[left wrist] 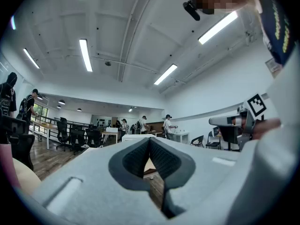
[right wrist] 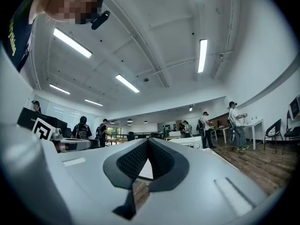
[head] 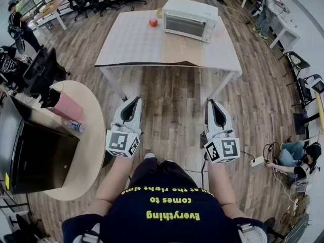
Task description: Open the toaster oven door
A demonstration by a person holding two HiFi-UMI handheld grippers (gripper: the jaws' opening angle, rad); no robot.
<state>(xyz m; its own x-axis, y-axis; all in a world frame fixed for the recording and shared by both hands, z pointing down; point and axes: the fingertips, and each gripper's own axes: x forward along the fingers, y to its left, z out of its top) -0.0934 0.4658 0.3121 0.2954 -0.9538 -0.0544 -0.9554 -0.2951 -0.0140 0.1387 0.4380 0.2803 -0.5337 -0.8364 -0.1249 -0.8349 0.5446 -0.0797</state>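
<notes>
The white toaster oven (head: 190, 18) stands at the far right of a white table (head: 131, 44), its glass door shut and facing me. A red apple (head: 153, 22) lies just left of it. Both grippers hang well short of the table, over the wooden floor. My left gripper (head: 135, 100) is shut and empty, and so is my right gripper (head: 210, 102). The left gripper view has the closed jaws (left wrist: 149, 140) pointing toward the distant oven (left wrist: 136, 137). In the right gripper view the closed tips (right wrist: 147, 140) meet with the oven (right wrist: 189, 142) just to their right.
A round wooden table (head: 88, 135) with a pink box (head: 66, 107) and a bottle (head: 75, 126) sits close on my left, beside a black cabinet (head: 40, 156). A white power strip (head: 257, 161) and cables lie on the floor at right. Chairs, desks and people ring the room.
</notes>
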